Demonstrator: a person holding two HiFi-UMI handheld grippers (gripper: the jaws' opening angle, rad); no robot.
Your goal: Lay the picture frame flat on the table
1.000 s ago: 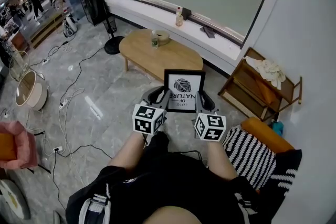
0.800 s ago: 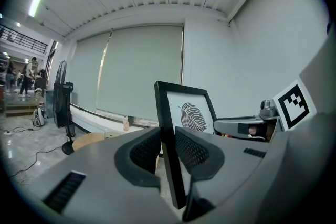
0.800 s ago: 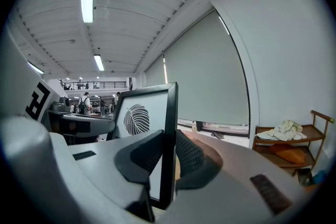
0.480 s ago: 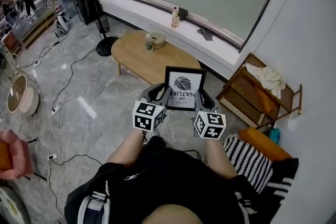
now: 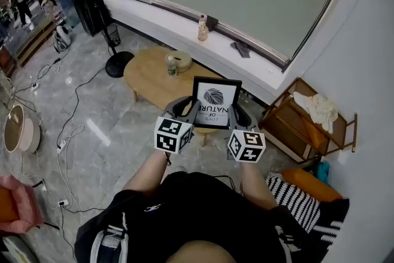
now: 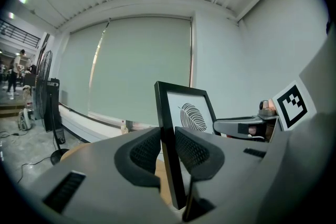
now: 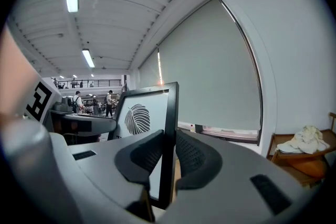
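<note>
The left gripper (image 6: 168, 150) is clamped on one side bar of the picture frame (image 5: 215, 103) and the right gripper (image 7: 168, 152) on the opposite bar, so that it is carried evenly from both edges. The frame is held upright in the air before the person, print turned toward the head, not yet on anything; the oval wooden surface (image 5: 154, 74) beyond it is judged to be where it is to be laid flat
</note>
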